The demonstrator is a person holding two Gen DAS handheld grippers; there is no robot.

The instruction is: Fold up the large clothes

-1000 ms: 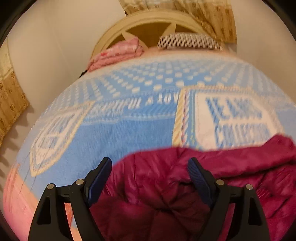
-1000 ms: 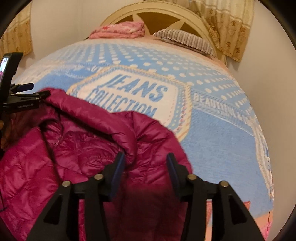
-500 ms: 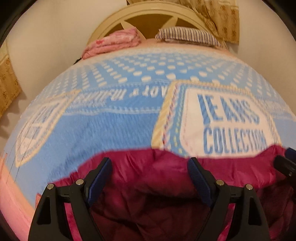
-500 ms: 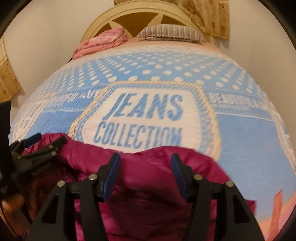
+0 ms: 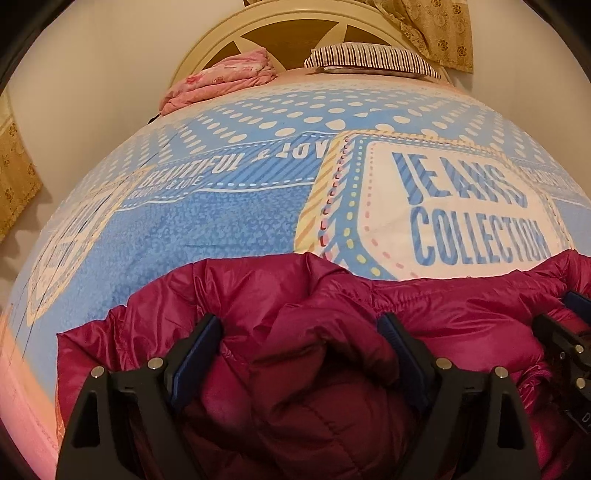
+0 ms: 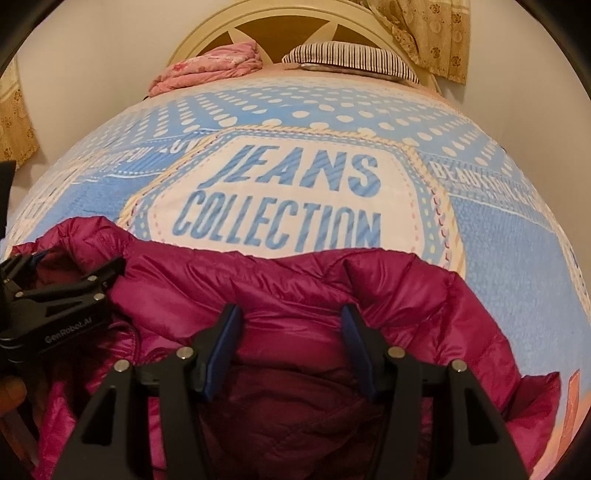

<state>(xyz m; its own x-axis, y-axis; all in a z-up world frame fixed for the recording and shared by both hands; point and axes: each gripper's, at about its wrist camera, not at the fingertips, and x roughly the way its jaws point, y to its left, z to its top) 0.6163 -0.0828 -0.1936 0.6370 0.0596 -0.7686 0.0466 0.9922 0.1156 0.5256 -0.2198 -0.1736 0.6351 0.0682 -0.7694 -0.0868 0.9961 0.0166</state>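
A magenta quilted puffer jacket (image 5: 280, 295) lies bunched at the near end of the bed; it also shows in the right wrist view (image 6: 303, 280). My left gripper (image 5: 299, 332) is open, its jaws standing wide on either side of a raised fold of the jacket. My right gripper (image 6: 290, 325) is open too, its jaws straddling another part of the jacket. The right gripper shows at the right edge of the left wrist view (image 5: 569, 332), and the left gripper at the left edge of the right wrist view (image 6: 66, 291).
The bed carries a blue and white "JEANS COLLECTION" blanket (image 5: 229, 221) (image 6: 498, 236). A folded pink quilt (image 5: 221, 83) and a striped pillow (image 5: 369, 61) lie by the cream headboard (image 5: 288, 22). Patterned curtains hang at both sides. White walls flank the bed.
Both grippers have moved down and forward onto the jacket and levelled toward the headboard. The jacket has been spread wider across the near end of the bed. Both jaws stay open.
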